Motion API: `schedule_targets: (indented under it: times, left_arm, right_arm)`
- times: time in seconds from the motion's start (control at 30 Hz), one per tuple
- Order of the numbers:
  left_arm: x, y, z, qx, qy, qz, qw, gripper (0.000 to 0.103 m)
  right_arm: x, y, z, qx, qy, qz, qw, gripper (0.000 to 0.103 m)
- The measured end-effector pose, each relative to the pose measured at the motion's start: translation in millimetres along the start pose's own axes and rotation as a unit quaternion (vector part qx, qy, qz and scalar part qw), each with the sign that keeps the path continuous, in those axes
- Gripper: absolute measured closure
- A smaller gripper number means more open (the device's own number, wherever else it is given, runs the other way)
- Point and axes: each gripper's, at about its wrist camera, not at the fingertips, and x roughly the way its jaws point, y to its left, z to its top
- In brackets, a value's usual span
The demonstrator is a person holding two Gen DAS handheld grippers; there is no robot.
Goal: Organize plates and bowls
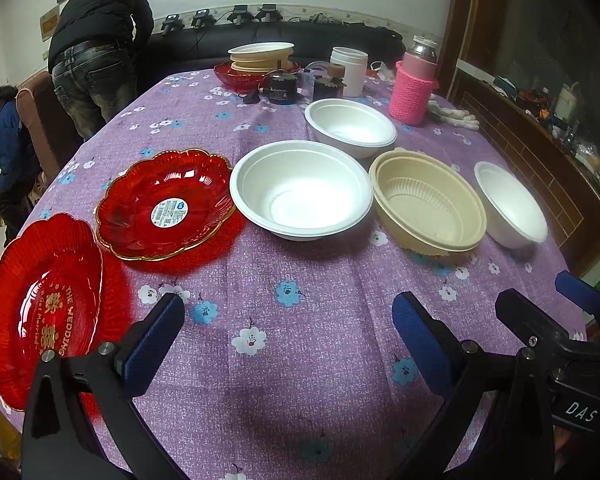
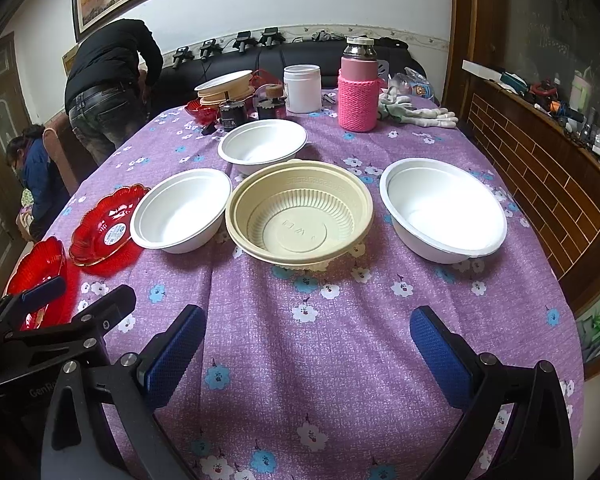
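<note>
The left gripper (image 1: 288, 344) hangs low over the near edge of the purple flowered tablecloth (image 1: 300, 320) with its blue pads spread wide and nothing between them; the right gripper (image 2: 308, 352) sits just beside it, equally wide and equally empty. Taking the beige ribbed bowl (image 2: 300, 216) as the landmark, it stands straight ahead of the right gripper, with one white bowl (image 2: 182, 212) close against its left rim, another white bowl (image 2: 444, 212) a little apart on its right, and a third white bowl (image 2: 262, 144) just behind it. Further left of the beige bowl lie two red plates: the labelled red plate (image 1: 166, 204) next to the left white bowl, and the lettered red plate (image 1: 40, 308) nearest the table's left edge, beside the left gripper. Far behind the beige bowl a small stack of dishes (image 1: 260, 60) rests on a red plate near the pink knitted bottle (image 1: 414, 88) and a white jar (image 1: 349, 70). Judging from this, sorting has barely begun here: all six front pieces lie singly, unstacked, and everything is left to gather.
</note>
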Motion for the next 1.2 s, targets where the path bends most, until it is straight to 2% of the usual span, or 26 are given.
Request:
schedule_targets:
  times: [1.2]
  left_arm:
    - [0.5,-3.7,1.6,0.014,-0.001,0.028,0.9995,0.000]
  right_arm:
    - [-1.6,-0.4,2.0,0.001,-0.002,0.008,1.000,0.000]
